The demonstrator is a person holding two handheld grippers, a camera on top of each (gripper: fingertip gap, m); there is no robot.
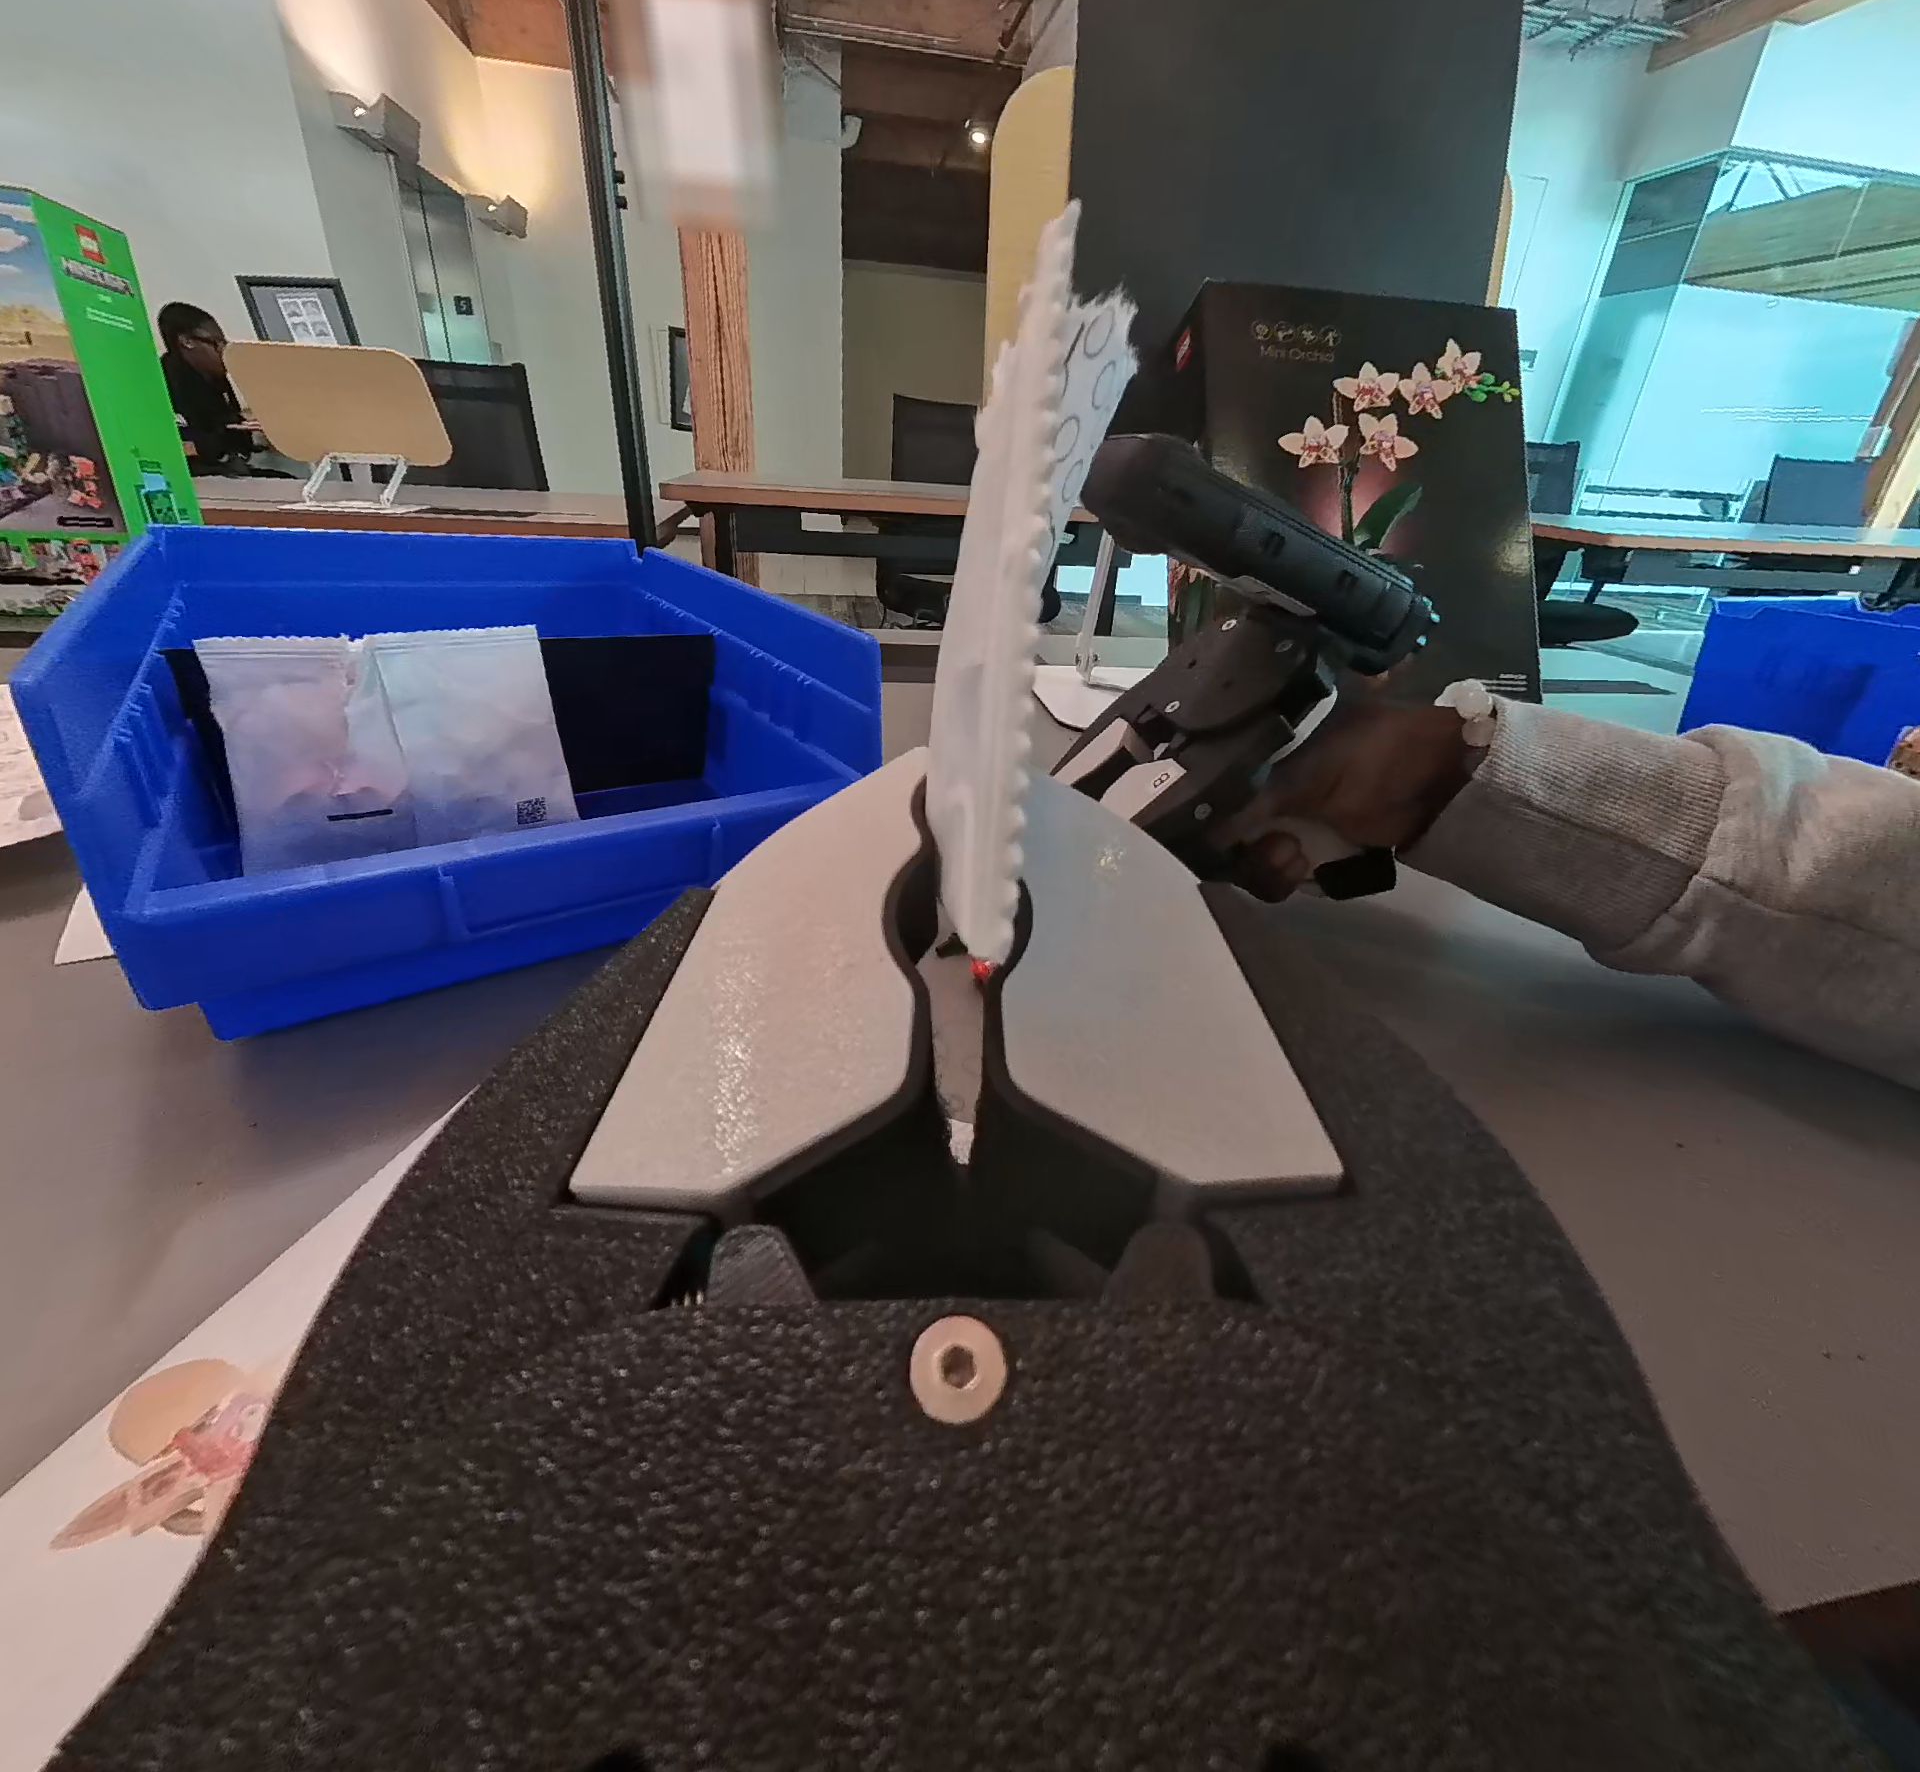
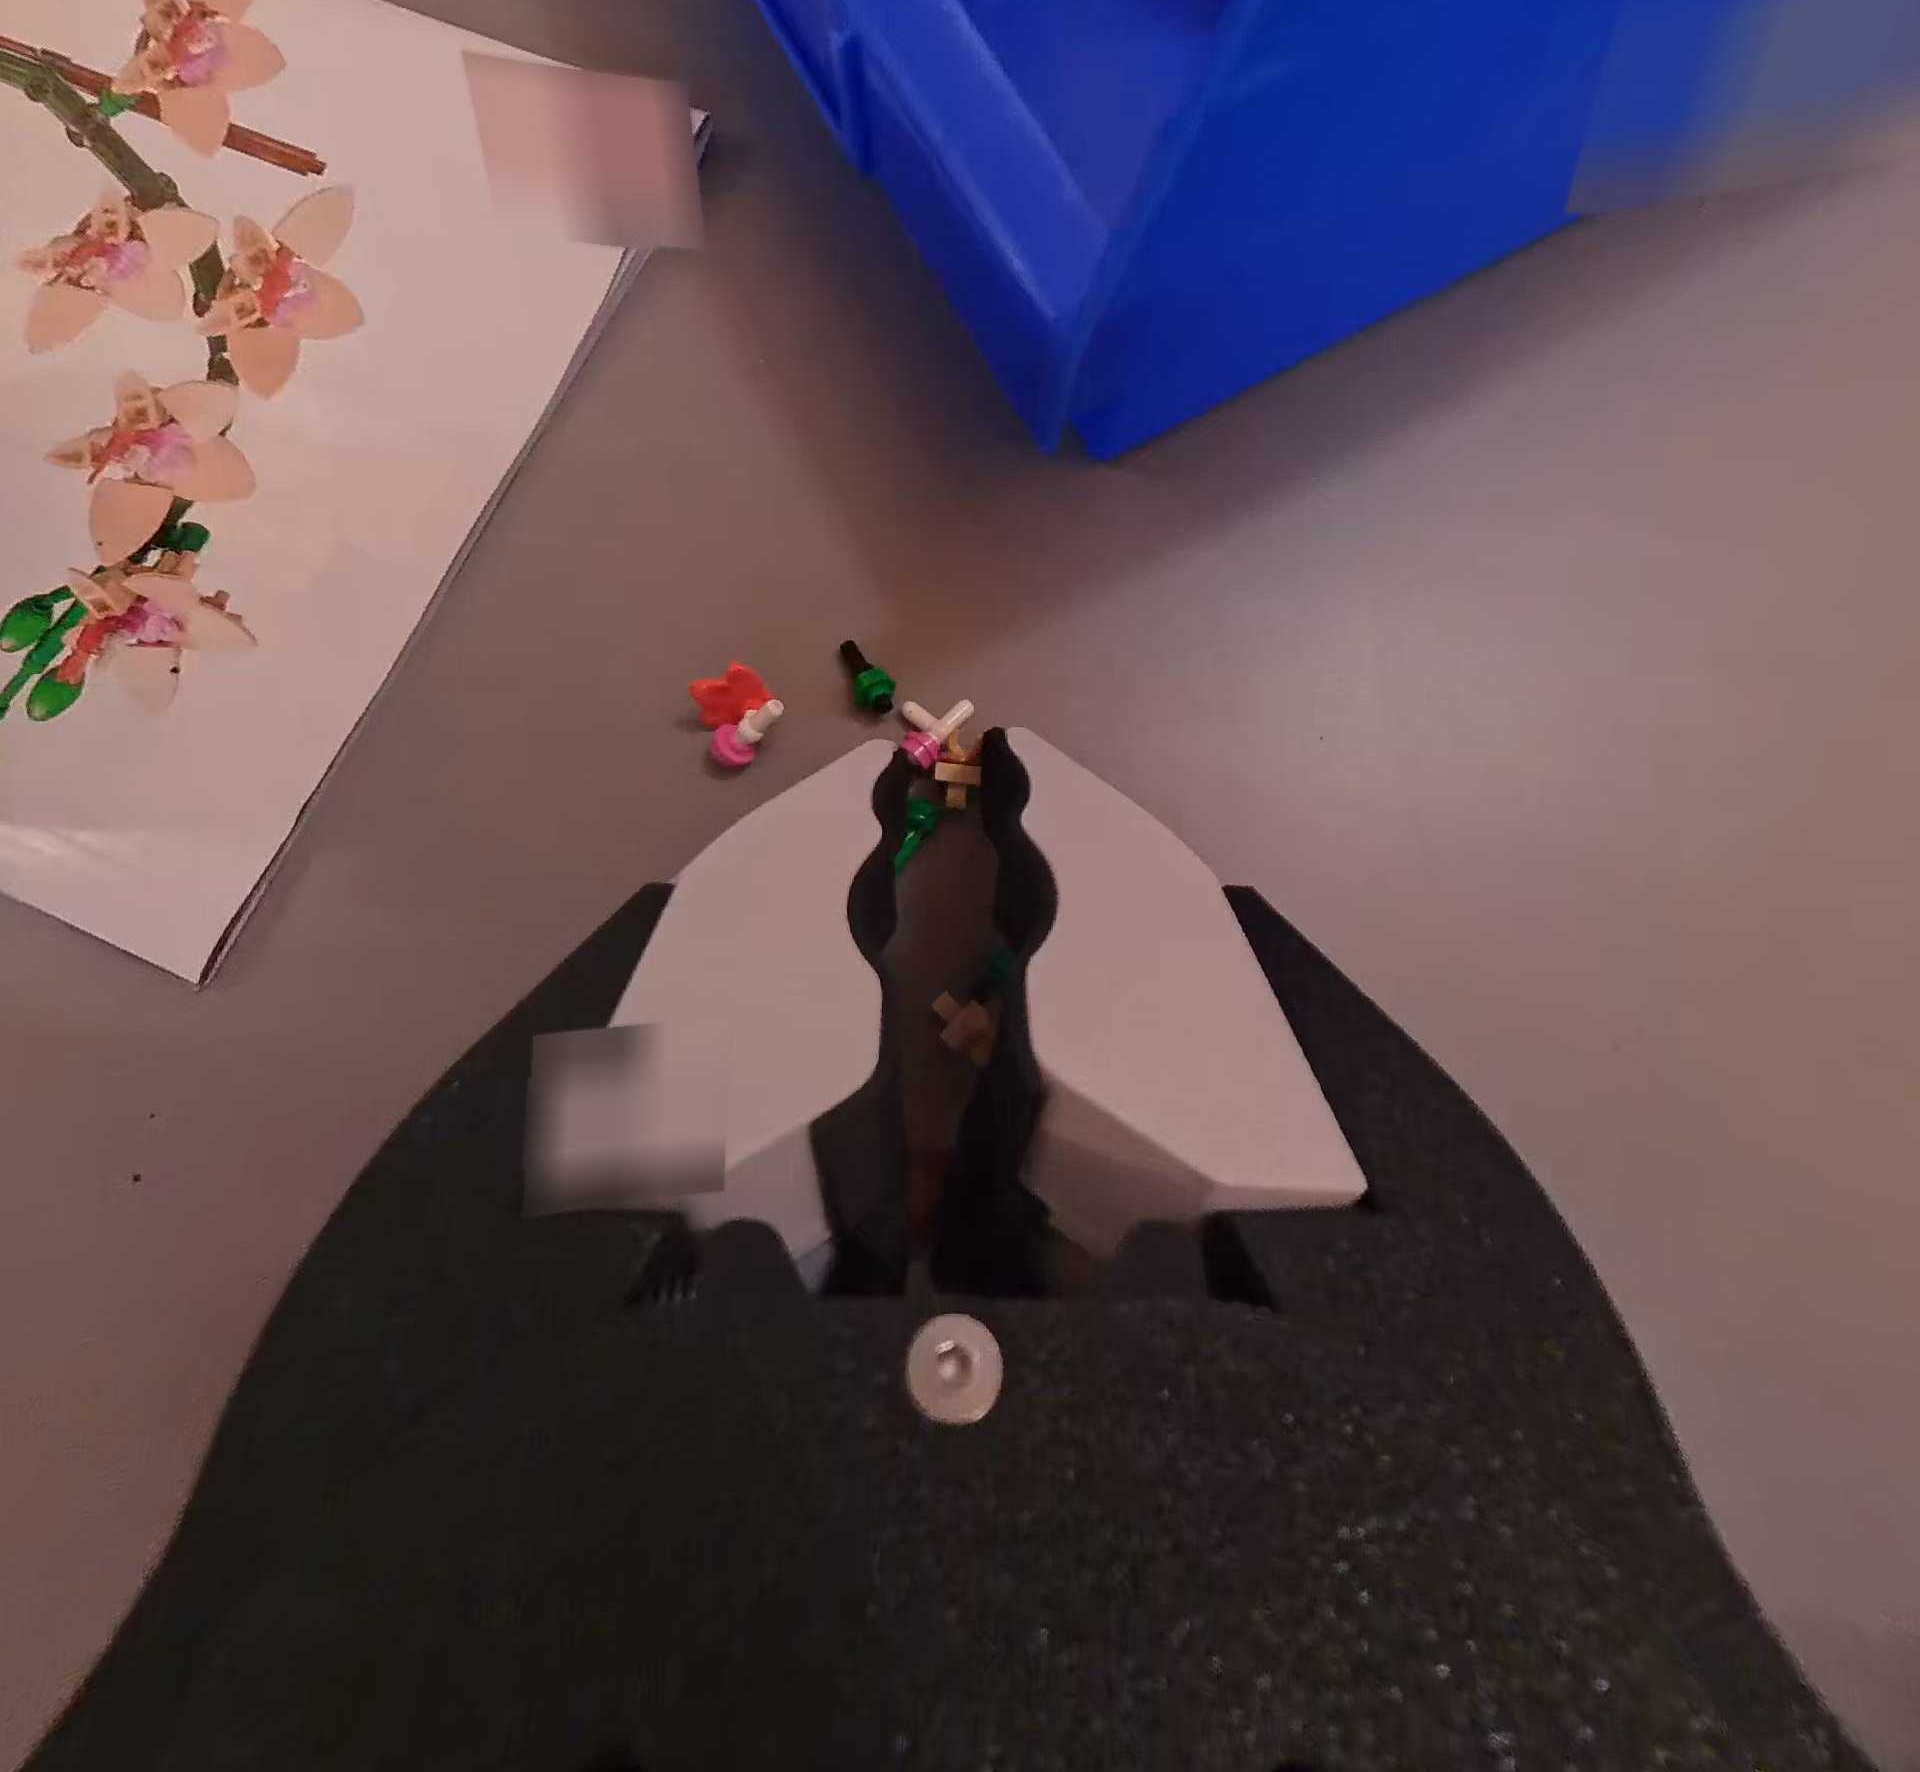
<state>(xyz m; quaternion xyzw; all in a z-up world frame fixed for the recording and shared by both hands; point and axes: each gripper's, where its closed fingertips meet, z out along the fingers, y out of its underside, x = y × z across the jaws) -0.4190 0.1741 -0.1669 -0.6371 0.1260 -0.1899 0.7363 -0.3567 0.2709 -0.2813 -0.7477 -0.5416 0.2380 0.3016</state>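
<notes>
Between the fingers of the left gripper (image 1: pixel 971 849) stands a thin white paper bag (image 1: pixel 997 600). The fingers are squeezed tight on its bottom end. The bag sticks up past the tips and has a zigzag edge and pale round shapes printed near the top.

Off to the left of this gripper sits a blue bin (image 1: pixel 312 943) on the grey table (image 1: pixel 208 1151). Two more white bags (image 1: pixel 384 746) lean inside it. One has a short dark bar on it and the other a small square code.

Just to the right, past the tips, is the right gripper (image 1: pixel 1101 756), held by a hand (image 1: pixel 1351 787) in a grey sleeve. Behind it stands a dark box (image 1: pixel 1371 475) with a picture of pink flowers and some pale print. Far off to the left is a green box (image 1: pixel 73 392) with a red logo.

Seen from its own camera, the right gripper (image 2: pixel 961 756) points down at the table. Its fingers are very close together. Some little bits show in the thin gap, but I cannot tell if it is pinching one.

Just ahead of its tips lie small toy pieces: a white crossed piece (image 2: pixel 940 716), a green and black peg (image 2: pixel 868 680), a red flower piece (image 2: pixel 724 692) and a pink round piece (image 2: pixel 738 743). A tan piece (image 2: pixel 956 772) sits right at the tips.

Farther ahead and left lies a booklet (image 2: pixel 416 527) with flower pictures.
</notes>
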